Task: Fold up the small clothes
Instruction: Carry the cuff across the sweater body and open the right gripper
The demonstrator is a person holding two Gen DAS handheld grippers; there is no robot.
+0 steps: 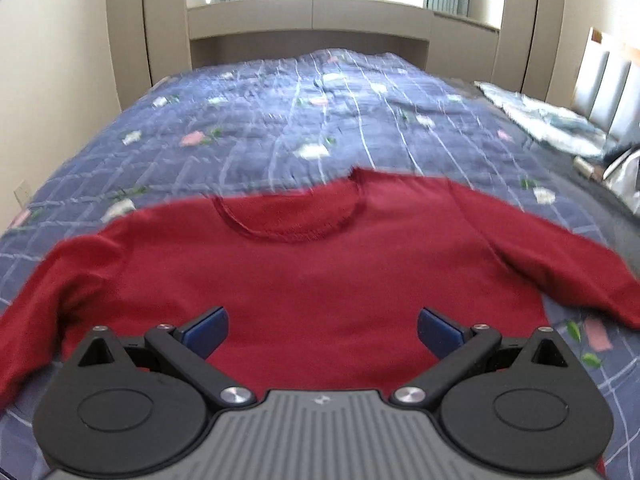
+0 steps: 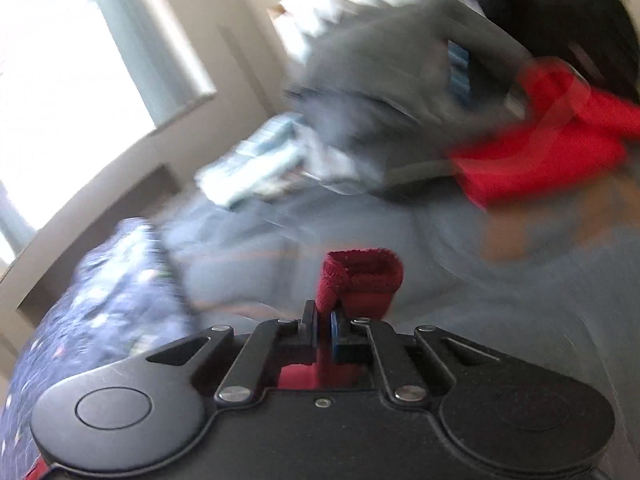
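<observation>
A dark red knit sweater (image 1: 320,272) lies flat, front up, on the blue patterned quilt (image 1: 280,120), neckline toward the headboard and both sleeves spread out. My left gripper (image 1: 322,330) hovers over the sweater's lower body, jaws wide open and empty. My right gripper (image 2: 324,322) is shut on a ribbed red cuff or hem edge of the sweater (image 2: 360,276), which sticks up between the jaws. The right wrist view is heavily blurred.
A pile of light blue and white clothes (image 1: 548,120) lies at the bed's right edge, also in the right wrist view (image 2: 256,164). A grey garment (image 2: 392,92) and bright red cloth (image 2: 536,160) lie beyond. Headboard (image 1: 308,20) and window are behind.
</observation>
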